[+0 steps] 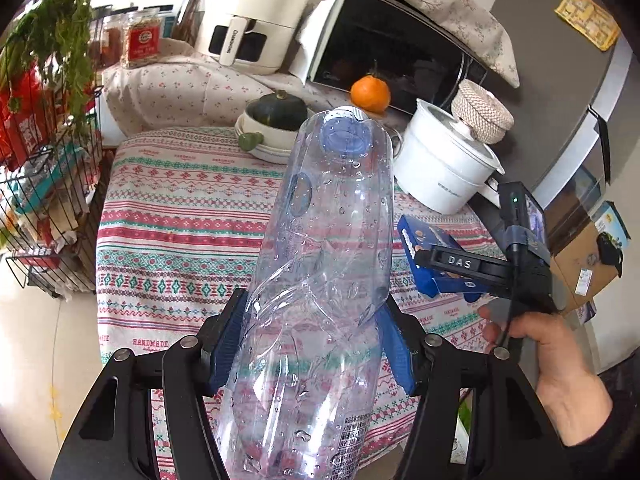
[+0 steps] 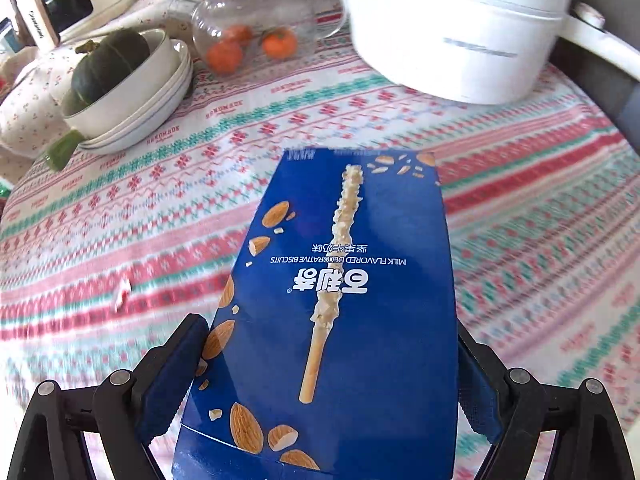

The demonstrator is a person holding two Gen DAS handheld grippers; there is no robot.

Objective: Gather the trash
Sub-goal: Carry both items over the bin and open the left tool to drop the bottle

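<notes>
My left gripper is shut on a crushed clear plastic bottle with a blue cap, held above the patterned tablecloth. My right gripper is shut on a blue biscuit box with almonds and a biscuit stick printed on it, held over the table. In the left wrist view the right gripper shows at the right, holding the blue box, with the person's hand behind it.
A white pot, a bowl with a green squash, an orange, a microwave and an air fryer stand at the table's far side. A glass jar of tangerines is there. A wire rack stands left.
</notes>
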